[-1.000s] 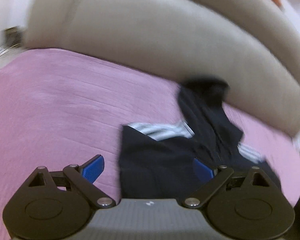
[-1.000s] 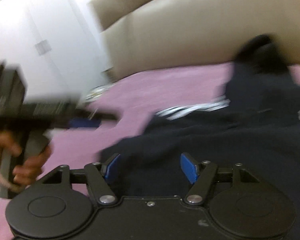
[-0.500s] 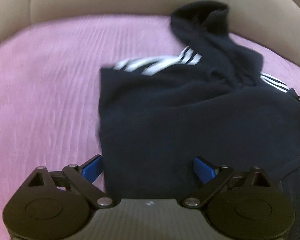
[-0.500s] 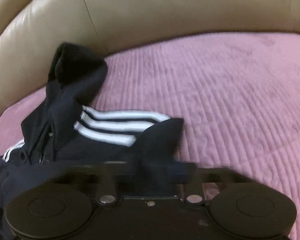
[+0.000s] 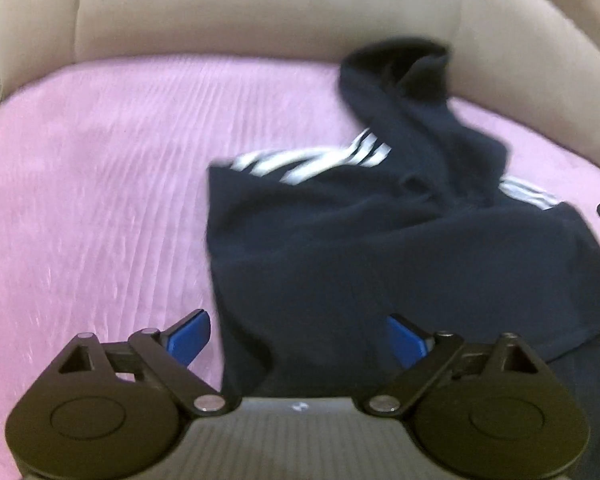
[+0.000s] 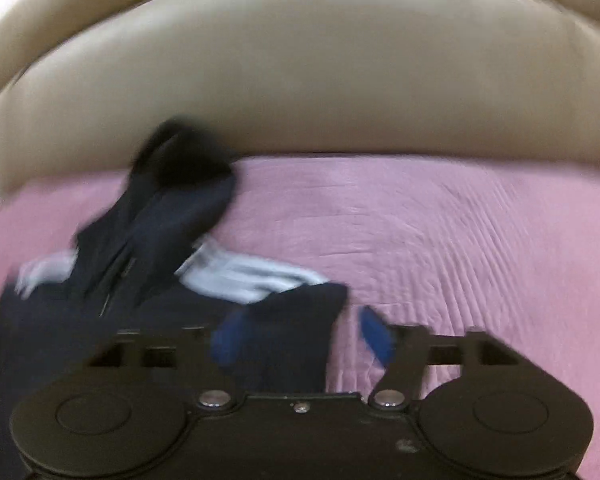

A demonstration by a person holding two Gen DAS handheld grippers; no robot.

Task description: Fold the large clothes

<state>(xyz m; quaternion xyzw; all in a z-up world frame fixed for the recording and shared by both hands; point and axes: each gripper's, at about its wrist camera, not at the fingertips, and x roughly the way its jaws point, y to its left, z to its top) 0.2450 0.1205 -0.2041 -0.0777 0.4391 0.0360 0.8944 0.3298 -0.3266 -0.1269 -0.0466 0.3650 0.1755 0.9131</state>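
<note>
Navy hoodie (image 5: 380, 248) between both spread jaws.

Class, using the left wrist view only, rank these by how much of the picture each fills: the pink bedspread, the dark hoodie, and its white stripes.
1. pink bedspread and dark hoodie: too close to separate; the hoodie lies nearer the camera.
2. white stripes, clearly smallest.

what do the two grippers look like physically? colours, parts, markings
Left gripper: black linkage arms with silver pivot pins, two round black discs, blue finger pads, grey ribbed body with a small white mark. Right gripper: same black linkages, discs and blue pads, but a black body. No cables or sleeves visible.
</note>
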